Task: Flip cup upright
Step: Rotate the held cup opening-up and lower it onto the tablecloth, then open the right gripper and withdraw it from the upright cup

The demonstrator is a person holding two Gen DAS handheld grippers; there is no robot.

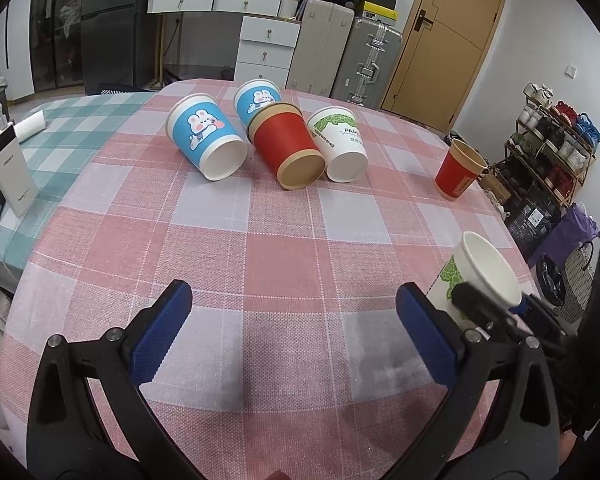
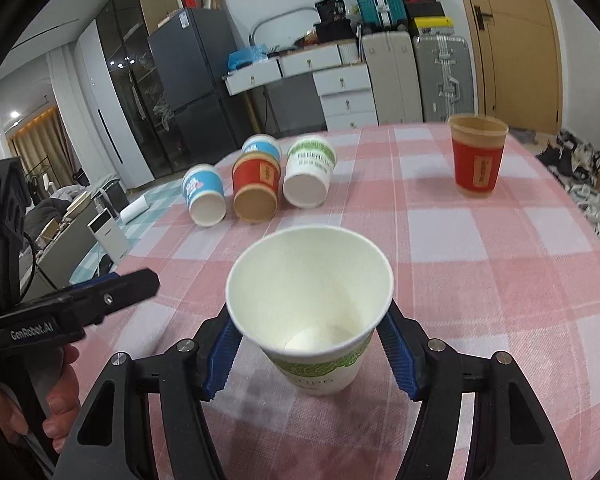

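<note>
A white cup with green leaf print stands upright on the pink checked tablecloth, mouth up. My right gripper is shut on its sides below the rim. The left wrist view shows the same cup at the right edge. My left gripper hangs open over bare cloth, holding nothing. Further back, lying on their sides, are a blue bunny cup, a second blue cup, a red cup and a white green-leaf cup. A red cup stands upright at the right.
A white power bank stands on the green checked cloth at the left. Behind the table are white drawers, suitcases and a wooden door. A shelf of tea ware is at the right. A hand holds the left gripper's handle.
</note>
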